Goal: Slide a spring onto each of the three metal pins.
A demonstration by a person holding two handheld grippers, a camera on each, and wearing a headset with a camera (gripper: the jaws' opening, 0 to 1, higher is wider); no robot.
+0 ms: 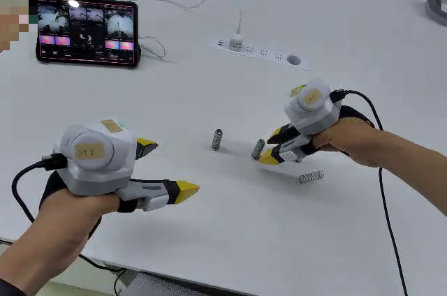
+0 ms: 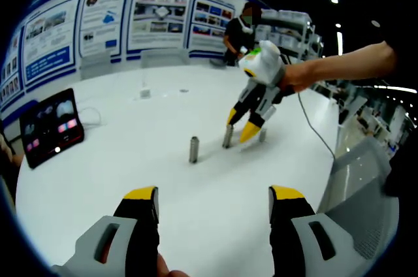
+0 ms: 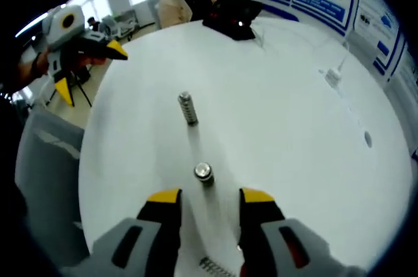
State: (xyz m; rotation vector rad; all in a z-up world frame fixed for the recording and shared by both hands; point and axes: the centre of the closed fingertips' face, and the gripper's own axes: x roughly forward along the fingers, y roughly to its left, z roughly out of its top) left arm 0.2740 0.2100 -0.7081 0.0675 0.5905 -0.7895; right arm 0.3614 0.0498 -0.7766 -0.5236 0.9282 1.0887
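**Head view:** The left gripper (image 1: 167,167) sits at 8 o'clock, held level in a hand, pointing toward 3 o'clock. Its jaws are spread wide and empty. The right gripper (image 1: 272,146) at 3 o'clock slants down toward 8 o'clock, jaws parted around nothing, with its tips just beside the near pin (image 1: 258,148). The sprung pin (image 1: 217,139) stands at centre. A loose spring (image 1: 311,176) lies at 4 o'clock. Bare desk (image 1: 230,240) runs to the near edge.

**Left gripper view:** Open desk separates the spread jaws from both pins at 12 o'clock. A tablet (image 2: 52,127) stands at 9 o'clock.

**Right gripper view:** The near pin (image 3: 204,172) stands just ahead of the parted tips, with the sprung pin (image 3: 188,108) beyond it. The desk edge curves past 9 o'clock.
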